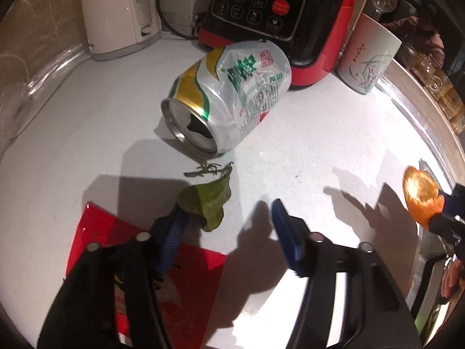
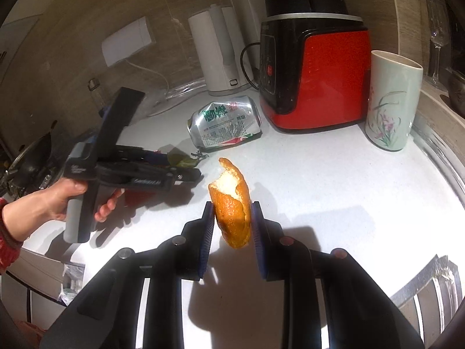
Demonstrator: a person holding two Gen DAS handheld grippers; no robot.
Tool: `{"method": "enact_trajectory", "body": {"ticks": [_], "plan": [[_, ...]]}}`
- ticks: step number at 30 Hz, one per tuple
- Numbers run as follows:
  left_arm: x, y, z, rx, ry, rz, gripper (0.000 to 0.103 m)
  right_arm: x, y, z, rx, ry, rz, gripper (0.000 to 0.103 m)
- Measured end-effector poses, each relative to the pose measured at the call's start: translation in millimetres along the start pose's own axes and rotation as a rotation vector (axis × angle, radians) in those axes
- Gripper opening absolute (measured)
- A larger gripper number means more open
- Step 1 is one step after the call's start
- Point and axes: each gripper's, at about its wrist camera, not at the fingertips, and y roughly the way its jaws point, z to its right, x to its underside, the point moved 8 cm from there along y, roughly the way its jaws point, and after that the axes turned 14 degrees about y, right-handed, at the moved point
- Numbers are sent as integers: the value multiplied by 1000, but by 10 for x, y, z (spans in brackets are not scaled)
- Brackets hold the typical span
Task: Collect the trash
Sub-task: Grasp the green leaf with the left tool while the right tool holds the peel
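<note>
Our left tool (image 1: 226,218), jaws apart, has the leaf (image 1: 205,200) against its left finger (right tool (image 2: 232,224) grips peel (image 2: 232,206)).

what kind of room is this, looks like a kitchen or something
Most likely a home kitchen counter: a white electric kettle and a red and black blender base stand against the wall, with a flowered ceramic cup and a wine glass beside them.

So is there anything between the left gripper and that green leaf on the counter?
Nothing visible stands between them. The left gripper is open, and the green leaf lies on the white counter right at its left finger. The crushed can lies beyond the leaf, not in the way.
</note>
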Motion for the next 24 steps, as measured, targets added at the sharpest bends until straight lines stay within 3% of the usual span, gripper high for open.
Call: {"method": "enact_trajectory", "body": {"ticks": [2, 5, 6, 24], "plan": [[1, 2, 6, 4, 5, -2, 43, 22, -42, -6, -7, 4, 3, 26], [8, 7, 28, 16, 33, -11, 14, 57, -95, -8, -13, 11, 3, 26], [11, 17, 29, 26, 34, -12, 11, 64, -98, -13, -14, 13, 4, 26], [0, -106, 5, 22, 8, 41, 6, 310, -128, -77, -38, 31, -22, 26]]}}
